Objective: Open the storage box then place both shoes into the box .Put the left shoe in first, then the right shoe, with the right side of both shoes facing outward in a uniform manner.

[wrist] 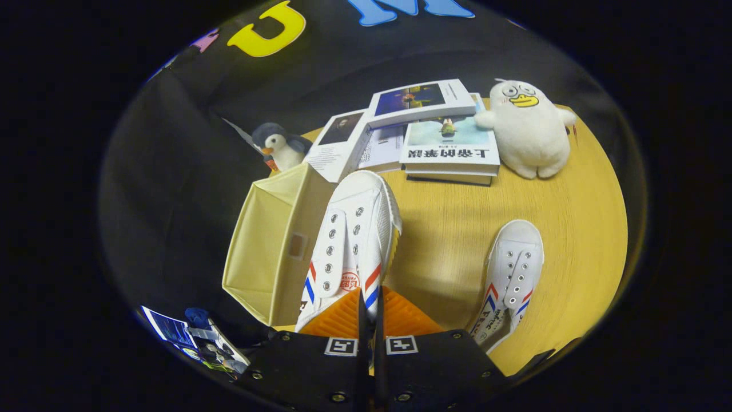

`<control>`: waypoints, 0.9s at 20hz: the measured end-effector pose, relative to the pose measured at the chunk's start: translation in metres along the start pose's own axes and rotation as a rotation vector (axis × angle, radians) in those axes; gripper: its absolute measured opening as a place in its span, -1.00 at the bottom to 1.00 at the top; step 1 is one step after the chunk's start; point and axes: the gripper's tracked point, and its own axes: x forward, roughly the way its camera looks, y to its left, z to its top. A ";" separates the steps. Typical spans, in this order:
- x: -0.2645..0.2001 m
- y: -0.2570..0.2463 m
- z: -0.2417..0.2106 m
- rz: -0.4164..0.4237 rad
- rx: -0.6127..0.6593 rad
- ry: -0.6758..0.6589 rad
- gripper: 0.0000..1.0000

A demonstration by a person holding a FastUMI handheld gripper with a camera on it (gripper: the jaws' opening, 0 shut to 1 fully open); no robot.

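Round wood table is carrying everything. Cream fabric storage box is sitting open at left edge w/ a blank label pocket on its side; inside can't be seen. Books are lying stacked at far side, top cover w/ Chinese title. White duck plush is standing right of the books, penguin plush behind box. Gripper is pinching one white shoe, w/ red round tongue logo, by its heel, orange fingers nearly closed, beside box. Other shoe is lying near-right, insole print too small to read.
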 end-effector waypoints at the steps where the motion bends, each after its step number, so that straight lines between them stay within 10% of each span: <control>1: -0.007 0.007 0.007 0.002 -0.015 -0.009 -0.93; 18: 0.029 0.138 0.037 0.107 -0.221 0.048 -0.92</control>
